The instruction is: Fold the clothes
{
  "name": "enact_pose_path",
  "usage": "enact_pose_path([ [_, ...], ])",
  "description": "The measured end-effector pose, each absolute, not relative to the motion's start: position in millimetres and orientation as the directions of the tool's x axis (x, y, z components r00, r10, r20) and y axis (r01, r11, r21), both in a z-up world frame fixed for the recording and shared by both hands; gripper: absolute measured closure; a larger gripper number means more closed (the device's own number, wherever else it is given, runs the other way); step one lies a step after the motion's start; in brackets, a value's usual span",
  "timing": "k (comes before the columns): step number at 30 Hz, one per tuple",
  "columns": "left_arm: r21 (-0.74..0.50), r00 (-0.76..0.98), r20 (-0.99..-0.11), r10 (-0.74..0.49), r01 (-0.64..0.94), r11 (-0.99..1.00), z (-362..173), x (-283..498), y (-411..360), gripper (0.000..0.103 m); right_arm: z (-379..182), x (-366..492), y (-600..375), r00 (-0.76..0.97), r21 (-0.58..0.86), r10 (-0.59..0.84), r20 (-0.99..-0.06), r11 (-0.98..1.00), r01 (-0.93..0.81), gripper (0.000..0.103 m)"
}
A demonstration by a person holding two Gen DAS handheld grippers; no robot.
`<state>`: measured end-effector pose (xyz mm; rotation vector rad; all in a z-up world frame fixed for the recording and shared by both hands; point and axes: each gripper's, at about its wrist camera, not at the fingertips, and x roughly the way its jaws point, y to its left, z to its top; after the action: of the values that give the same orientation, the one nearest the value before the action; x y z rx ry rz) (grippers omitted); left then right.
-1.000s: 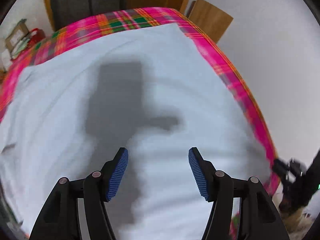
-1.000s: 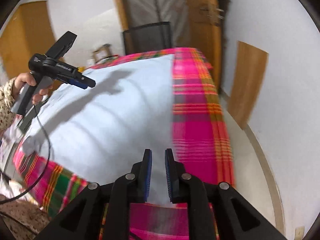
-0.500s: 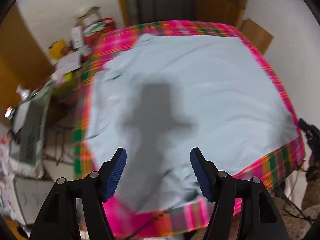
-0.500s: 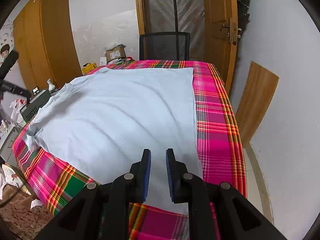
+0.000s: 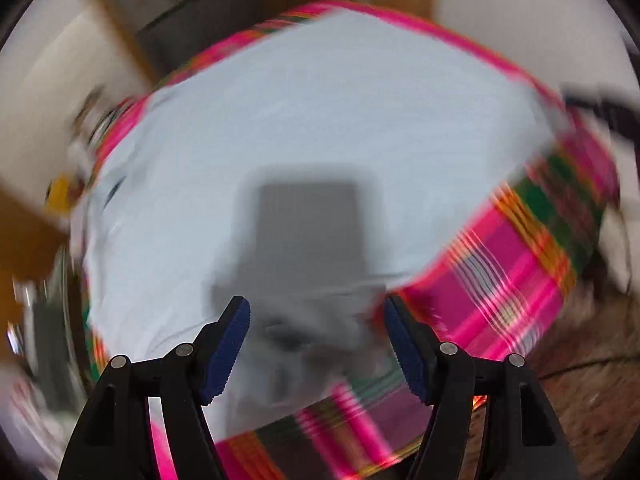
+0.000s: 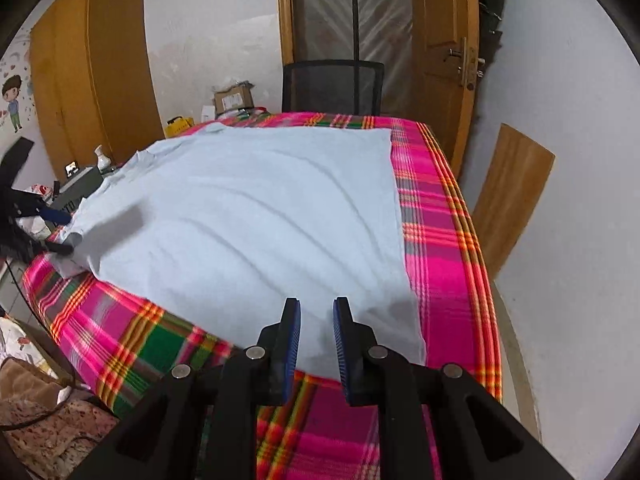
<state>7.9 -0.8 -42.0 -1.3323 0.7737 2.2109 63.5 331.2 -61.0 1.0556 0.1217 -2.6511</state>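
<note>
A pale blue garment (image 6: 260, 208) lies spread flat over a table covered by a pink plaid cloth (image 6: 440, 240). In the right wrist view my right gripper (image 6: 317, 308) hovers over the garment's near right corner. Its jaws are opening, with a narrow gap and nothing between the pads. At the left edge of that view my left gripper (image 6: 64, 232) sits at the garment's sleeve end. The left wrist view is blurred. There my left gripper (image 5: 316, 312) is opening wide above a rumpled corner of the garment (image 5: 320, 120) by the table edge (image 5: 500, 260), with cloth below it but not pinched.
A black chair (image 6: 332, 84) stands at the table's far end before a wooden door. A wooden board (image 6: 512, 192) leans on the right wall. A wardrobe (image 6: 92, 72), a cardboard box (image 6: 234, 98) and clutter fill the left side. A cable hangs off the near left.
The left gripper swung from above the garment's middle to its corner at the table edge and spread a little wider. The right gripper's gap widened slightly as it shifted along the near edge.
</note>
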Motion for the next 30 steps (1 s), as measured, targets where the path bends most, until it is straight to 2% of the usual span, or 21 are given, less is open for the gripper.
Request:
enact_pose_path([
  [5,0.347,-0.486,-0.871,0.066,-0.707,-0.616,-57,20,25,0.03,-63,69,338,-0.689,-0.003,-0.217,-0.692,-0.953,0.303,0.079],
  [11,0.322,-0.452,-0.89,0.049,-0.703,-0.634,-58,11,14,0.031,-76,65,342,-0.656,-0.015,-0.202,-0.727,-0.951,0.31,0.076],
  [16,0.309,-0.44,-0.897,0.033,-0.68,-0.664,-56,-4,8,0.044,-83,60,344,-0.641,0.007,-0.208,-0.738,-0.953,0.301,0.076],
  [18,0.301,-0.434,-0.9,0.033,-0.675,-0.674,-57,-7,7,0.046,-83,59,343,-0.641,0.013,-0.215,-0.737,-0.952,0.305,0.076],
  [20,0.305,-0.435,-0.9,0.026,-0.671,-0.676,-58,-10,8,0.06,-85,59,341,-0.639,0.015,-0.218,-0.738,-0.952,0.307,0.076],
  [21,0.312,-0.438,-0.899,0.019,-0.669,-0.675,-59,-11,9,0.079,-85,59,341,-0.638,0.016,-0.219,-0.738,-0.951,0.308,0.076],
  [22,0.317,-0.44,-0.898,0.014,-0.669,-0.672,-60,-12,11,0.089,-86,58,340,-0.636,0.018,-0.219,-0.74,-0.951,0.307,0.076],
  [30,0.308,-0.449,-0.892,0.046,-0.68,-0.665,-57,3,4,0.095,-92,56,343,-0.623,0.029,-0.218,-0.751,-0.954,0.299,0.076],
])
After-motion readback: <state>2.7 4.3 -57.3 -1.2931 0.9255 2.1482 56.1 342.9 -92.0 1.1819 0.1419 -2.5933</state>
